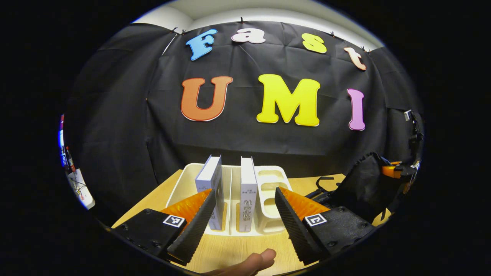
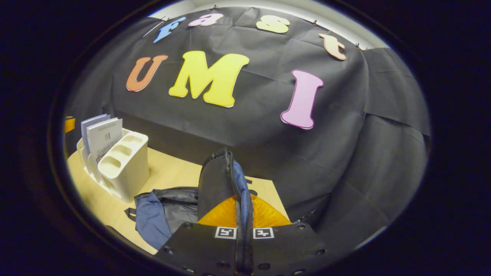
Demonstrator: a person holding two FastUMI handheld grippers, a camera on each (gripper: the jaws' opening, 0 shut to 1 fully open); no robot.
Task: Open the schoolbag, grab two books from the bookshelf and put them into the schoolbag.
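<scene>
The white bookshelf (image 1: 268, 184) stands on the wooden surface (image 1: 230, 249) in front of the black cloth wall, and two books stand upright in its slots, spines toward the left gripper view. The right book (image 1: 247, 195) carries vertical printed characters down its spine, too small to read; the left book (image 1: 211, 180) leans slightly. The left hand-held gripper (image 1: 241, 214) hangs wide open just before the bookshelf, gripping nothing. Right of the bookshelf lies the schoolbag (image 2: 168, 211); the right hand-held gripper (image 2: 244, 214) is clamped on its raised, upright flap (image 2: 218, 180).
</scene>
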